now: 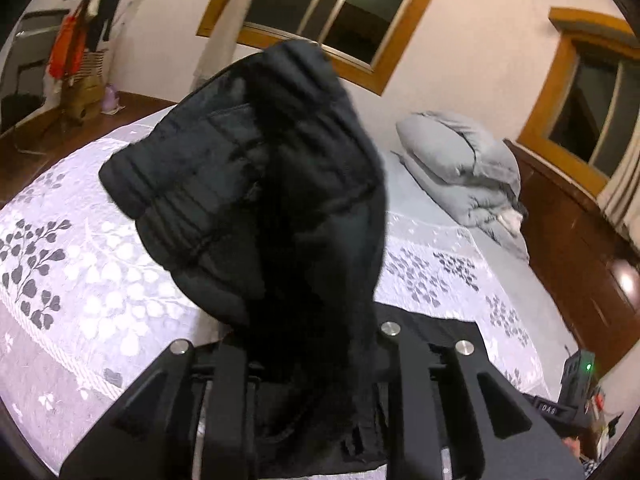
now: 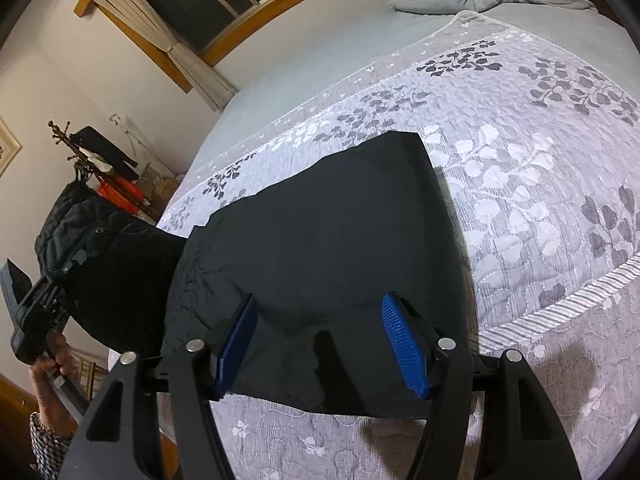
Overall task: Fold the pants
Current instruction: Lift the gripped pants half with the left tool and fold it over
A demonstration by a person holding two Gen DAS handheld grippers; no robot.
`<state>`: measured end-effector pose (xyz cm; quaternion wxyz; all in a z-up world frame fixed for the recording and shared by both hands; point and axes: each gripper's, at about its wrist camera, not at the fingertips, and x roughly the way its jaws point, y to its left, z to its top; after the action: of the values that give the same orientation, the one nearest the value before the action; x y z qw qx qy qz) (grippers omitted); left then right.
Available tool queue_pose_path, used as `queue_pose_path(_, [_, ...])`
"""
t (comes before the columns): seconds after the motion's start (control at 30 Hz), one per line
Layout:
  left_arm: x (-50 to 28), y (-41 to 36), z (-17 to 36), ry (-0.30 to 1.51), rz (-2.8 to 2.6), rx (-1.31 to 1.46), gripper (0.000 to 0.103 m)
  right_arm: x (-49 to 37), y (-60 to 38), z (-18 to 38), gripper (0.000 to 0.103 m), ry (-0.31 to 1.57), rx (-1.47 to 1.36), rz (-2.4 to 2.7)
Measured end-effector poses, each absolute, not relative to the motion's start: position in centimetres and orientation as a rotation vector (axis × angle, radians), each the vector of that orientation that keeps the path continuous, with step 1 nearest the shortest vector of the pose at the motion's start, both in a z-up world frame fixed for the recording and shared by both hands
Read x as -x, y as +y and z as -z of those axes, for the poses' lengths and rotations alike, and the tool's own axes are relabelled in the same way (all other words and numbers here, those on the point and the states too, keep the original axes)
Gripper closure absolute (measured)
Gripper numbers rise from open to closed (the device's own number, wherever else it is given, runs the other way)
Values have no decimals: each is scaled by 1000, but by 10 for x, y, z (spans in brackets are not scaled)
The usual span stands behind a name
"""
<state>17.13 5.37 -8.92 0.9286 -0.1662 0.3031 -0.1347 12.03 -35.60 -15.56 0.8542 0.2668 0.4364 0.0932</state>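
Blocking: bunched black pants are filling the frame centre in the left wrist view.
Free: the patterned grey bedspread is lying bare at right in the right wrist view.

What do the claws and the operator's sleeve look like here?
Right claw: black angular frame, silver round bolts, ribbed blue pads. Left claw: same black frame and silver bolts; pads hidden by the black pants. The left hand's sleeve is black-and-white checked.

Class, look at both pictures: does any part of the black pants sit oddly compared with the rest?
Yes. One end of the black pants lies flat on the bed, but the waistband end hangs bunched in the air, lifted by the left claw. The right claw is open over the flat part.
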Motion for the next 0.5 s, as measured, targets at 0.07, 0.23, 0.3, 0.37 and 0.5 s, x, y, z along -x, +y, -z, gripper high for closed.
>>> queue_pose_path(0.07, [-169, 43, 91, 631, 289, 291, 80, -120, -357, 156, 37, 913, -566, -199])
queue_pose_path(0.23, [-171, 21, 99, 666, 338, 252, 77, -117, -359, 157, 37, 906, -582, -207])
queue_pose_path(0.3, [-170, 10, 103, 677, 351, 218, 76, -116, -359, 157, 37, 906, -586, -211])
queue_pose_path(0.37, [-169, 0, 108, 688, 364, 183, 76, -116, -359, 157, 37, 904, -588, -216])
queue_pose_path(0.5, [-170, -18, 118, 721, 392, 146, 76, -117, -359, 159, 37, 902, -586, -224])
